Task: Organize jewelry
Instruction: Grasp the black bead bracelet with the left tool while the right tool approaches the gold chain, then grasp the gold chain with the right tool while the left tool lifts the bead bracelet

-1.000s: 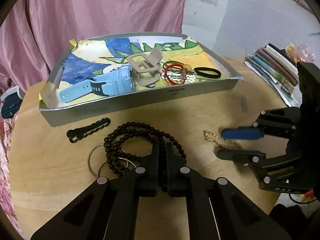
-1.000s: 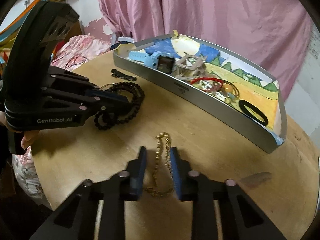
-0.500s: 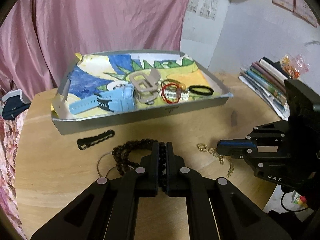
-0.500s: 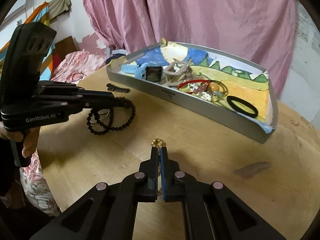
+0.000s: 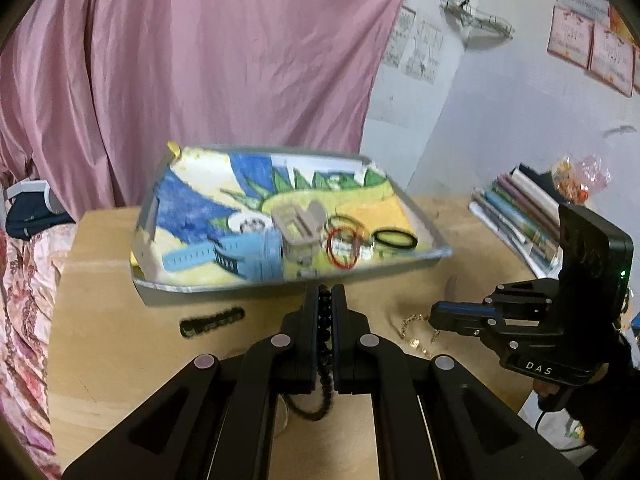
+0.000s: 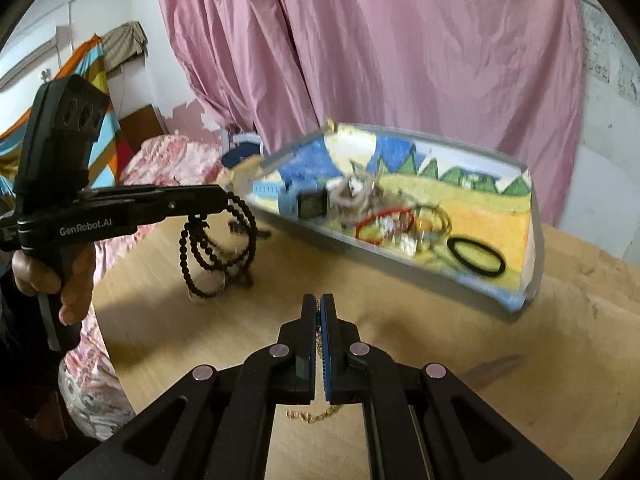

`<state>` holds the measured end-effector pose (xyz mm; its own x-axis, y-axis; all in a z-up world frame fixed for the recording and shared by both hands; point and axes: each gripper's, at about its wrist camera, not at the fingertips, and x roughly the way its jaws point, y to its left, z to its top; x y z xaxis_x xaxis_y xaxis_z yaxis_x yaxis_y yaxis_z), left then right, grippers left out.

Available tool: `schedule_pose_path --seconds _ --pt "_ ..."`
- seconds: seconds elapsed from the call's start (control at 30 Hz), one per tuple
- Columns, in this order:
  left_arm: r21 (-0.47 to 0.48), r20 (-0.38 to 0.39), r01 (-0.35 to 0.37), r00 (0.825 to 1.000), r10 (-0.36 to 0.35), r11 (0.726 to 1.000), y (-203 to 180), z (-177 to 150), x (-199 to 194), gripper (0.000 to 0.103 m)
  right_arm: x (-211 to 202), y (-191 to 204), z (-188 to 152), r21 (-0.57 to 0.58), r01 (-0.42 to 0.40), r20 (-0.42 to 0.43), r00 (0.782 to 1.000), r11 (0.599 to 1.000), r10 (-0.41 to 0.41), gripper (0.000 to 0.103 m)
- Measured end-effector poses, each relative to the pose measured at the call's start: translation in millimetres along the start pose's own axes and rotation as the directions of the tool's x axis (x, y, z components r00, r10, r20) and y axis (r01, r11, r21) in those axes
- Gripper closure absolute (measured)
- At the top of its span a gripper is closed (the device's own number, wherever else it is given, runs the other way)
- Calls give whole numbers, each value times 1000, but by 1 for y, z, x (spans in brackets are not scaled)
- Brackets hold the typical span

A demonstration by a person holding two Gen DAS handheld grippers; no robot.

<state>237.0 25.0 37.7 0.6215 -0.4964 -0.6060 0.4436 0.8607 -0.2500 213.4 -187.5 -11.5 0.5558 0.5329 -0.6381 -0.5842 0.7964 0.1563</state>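
Pink curtain (image 5: 224, 80) behind a wooden table (image 6: 520, 360); white wall (image 5: 500, 120) with papers; books (image 5: 516, 216) stacked.

Bare wooden table (image 6: 460, 344) before both grippers; crowded metal tray (image 6: 400, 258) ahead, book stack (image 5: 516, 216) rightward.

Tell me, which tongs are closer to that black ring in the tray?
Right, I'd judge. The right tongs, shut on the gold chain, face the black ring's end of the tray; the left tongs hold beads farther along.

left tool (image 5: 325, 300): black, silver screws | right tool (image 6: 319, 312): blue pads
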Motion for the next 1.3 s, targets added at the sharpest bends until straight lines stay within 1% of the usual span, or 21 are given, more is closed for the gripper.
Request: schedule_pose_path --seconds 0.2,0.33,0.4,0.47,0.6,0.63,0.67,0.7,0.73,0.77,0.93,1.1,1.2,1.23,1.27,1.3 --pt "9 58 3 998 -3 1000 -5 22 -13 100 -19 -2 28 -12 7 95 995 1000 -5 101" --pt "9 91 7 996 -8 1000 -8 37 -15 100 -24 -4 37 -18 13 122 992 1000 -11 101" --pt "2 97 16 995 -16 1000 -7 42 -14 100 -19 -5 34 -23 14 100 995 1000 -11 101" --pt "1 95 23 995 -23 1000 -8 43 -11 100 -11 -5 27 -31 2 56 998 1000 -1 101" --pt "0 66 41 997 -41 999 -11 34 -2 100 7 -9 3 2 -6 -39 999 1000 6 100" --pt "-1 56 45 997 -45 999 -13 31 0 100 12 -11 -4 8 -2 -65 998 1000 3 96" --pt "-2 46 49 998 -49 999 -14 28 2 100 15 -11 -9 11 -1 -78 997 1000 2 88" --pt "-6 32 56 998 -56 998 -15 22 5 100 17 -12 -13 14 -1 -96 995 1000 2 81" --pt "-9 21 60 998 -60 998 -15 18 7 100 20 -12 -19 15 0 -112 994 1000 2 68" --pt "-13 5 63 998 -63 998 -15 13 11 100 20 -12 -22 14 0 -117 993 1000 2 61" --pt "-53 -52 66 996 -68 996 -8 -5 23 100 24 -9 -31 -14 28 -146 989 1000 -29 61" --pt "-81 -80 72 994 -78 994 -3 -15 30 100 36 -6 -37 -40 61 -185 980 997 -67 60" --pt "-84 -96 72 992 -80 994 -3 -19 33 100 39 0 -38 -85 90 -184 977 992 -105 61" --pt "-85 -101 71 992 -80 994 -3 -21 34 100 40 4 -39 -113 104 -183 975 988 -124 69" --pt "-88 -104 71 991 -80 994 -3 -22 34 100 40 6 -39 -122 98 -180 976 988 -119 85" --pt "-91 -107 71 991 -81 993 -3 -22 35 100 40 6 -39 -119 88 -182 977 989 -109 85"
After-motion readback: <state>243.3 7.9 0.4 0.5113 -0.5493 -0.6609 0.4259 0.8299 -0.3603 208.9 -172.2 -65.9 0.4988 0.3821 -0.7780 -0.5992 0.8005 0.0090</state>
